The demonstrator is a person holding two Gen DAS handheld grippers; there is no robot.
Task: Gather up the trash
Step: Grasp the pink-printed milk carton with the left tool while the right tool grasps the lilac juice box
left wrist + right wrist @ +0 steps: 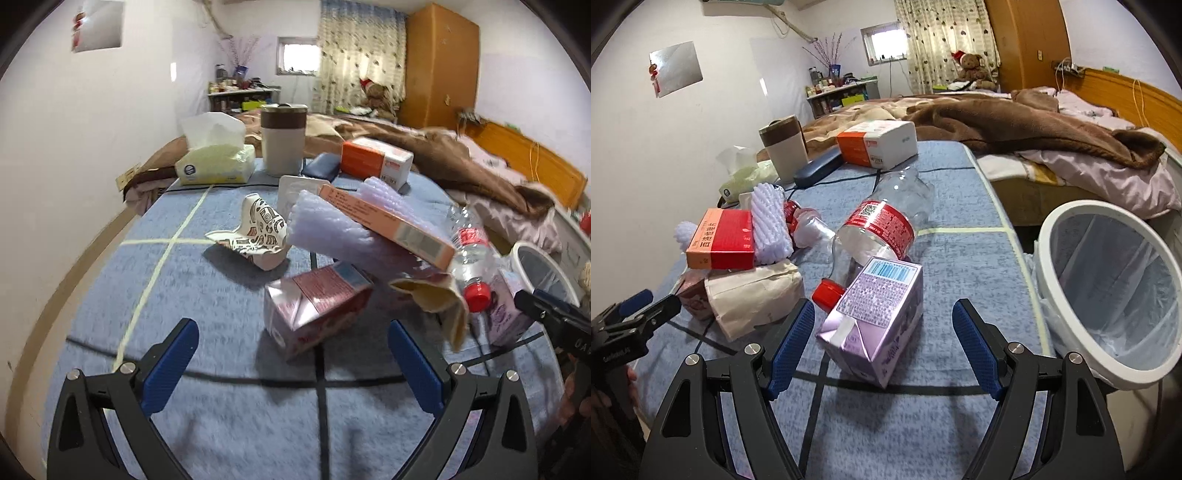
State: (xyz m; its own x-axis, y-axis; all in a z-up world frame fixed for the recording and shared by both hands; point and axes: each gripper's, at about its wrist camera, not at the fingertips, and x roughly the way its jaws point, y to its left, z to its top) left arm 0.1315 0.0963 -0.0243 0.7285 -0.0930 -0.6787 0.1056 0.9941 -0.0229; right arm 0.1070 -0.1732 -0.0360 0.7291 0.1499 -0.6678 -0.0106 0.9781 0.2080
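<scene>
Both grippers hover over a blue cloth-covered table (960,206) strewn with trash. The left gripper (291,354) has its fingers spread wide and holds nothing; a pink carton (314,306) lies on its side just beyond them. The right gripper (882,343) is also wide open and empty, with a purple carton (875,317) lying between its fingertips. Just beyond that carton lies a clear plastic bottle (879,229) with a red label and cap. To its left, an orange box (720,240) rests on white foam netting (770,221) and a paper bag (753,291). A white bin (1108,291) with a clear liner stands at the table's right edge.
</scene>
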